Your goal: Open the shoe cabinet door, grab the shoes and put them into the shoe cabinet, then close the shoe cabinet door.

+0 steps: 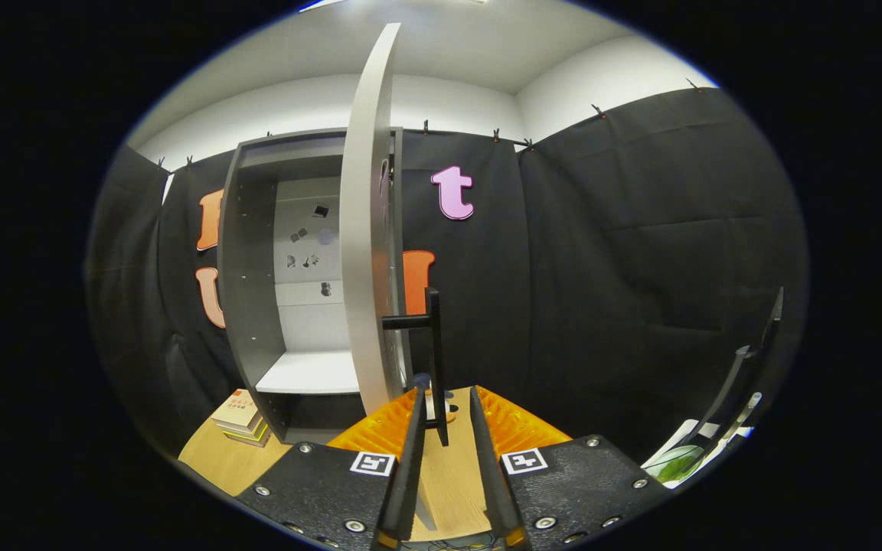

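- The gripper point(445, 413) points at the edge of the tall grey shoe cabinet door point(368, 229), which stands swung open and is seen nearly edge-on, rising at 12 o'clock from the fingers.
- The jaws are spread with a narrow gap, and the lower end of the black bar handle point(435, 360) hangs in that gap. Whether either finger touches the bar I cannot tell, so a true pinch cannot be confirmed.
- The handle is a vertical black bar joined to the door by a short black horizontal post at about 11 o'clock from the bar's middle.
- The grey open-fronted shoe cabinet point(257, 268) sits at 10 o'clock from the fingers, behind and to the side of the door. Its pale back panel and 1 white shelf board point(311, 373) can be seen inside.
- Small dark marks dot the back panel; what they are is unclear.
- A small stack of books with tan covers point(240, 417) lies on the light wooden table top point(215, 459) at 9 o'clock from the fingers, just beside the cabinet's lower corner.
- A small rounded object, part white and part dark, peeks between the fingertips just beyond the handle's foot; it is too hidden to name as a shoe.
- At 3 o'clock, well apart from the fingers, a thin dark stand point(747, 375) leans over something white and green point(686, 459).
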Motion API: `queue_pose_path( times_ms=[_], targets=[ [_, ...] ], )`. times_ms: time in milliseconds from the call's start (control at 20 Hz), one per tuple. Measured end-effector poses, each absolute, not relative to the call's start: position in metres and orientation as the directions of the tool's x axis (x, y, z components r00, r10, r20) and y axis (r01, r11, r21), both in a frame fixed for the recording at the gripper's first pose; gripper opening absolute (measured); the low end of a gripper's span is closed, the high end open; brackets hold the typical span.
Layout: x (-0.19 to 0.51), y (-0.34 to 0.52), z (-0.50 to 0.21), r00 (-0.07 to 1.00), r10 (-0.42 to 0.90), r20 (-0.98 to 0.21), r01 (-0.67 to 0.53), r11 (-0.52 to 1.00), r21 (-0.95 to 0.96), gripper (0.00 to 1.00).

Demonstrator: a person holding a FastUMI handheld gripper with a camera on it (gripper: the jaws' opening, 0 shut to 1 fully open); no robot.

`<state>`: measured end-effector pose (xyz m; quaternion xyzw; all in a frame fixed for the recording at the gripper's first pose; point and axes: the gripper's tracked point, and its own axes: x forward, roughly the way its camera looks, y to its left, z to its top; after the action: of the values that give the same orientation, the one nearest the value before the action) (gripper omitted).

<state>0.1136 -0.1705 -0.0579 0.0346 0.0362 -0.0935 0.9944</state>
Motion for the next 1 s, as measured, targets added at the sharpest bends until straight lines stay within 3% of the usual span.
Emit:
queue_pose_path(
  times_ms=[500, 1000],
  targets=[
    [0.098, -0.198, -0.062, 0.959, -0.262, -0.106, 0.268, 0.963, 0.040, 0.37],
    [0.071, -0.092, -0.014, 0.997, -0.072, -0.023, 0.072, 0.997, 0.035, 0.40]
  ],
)
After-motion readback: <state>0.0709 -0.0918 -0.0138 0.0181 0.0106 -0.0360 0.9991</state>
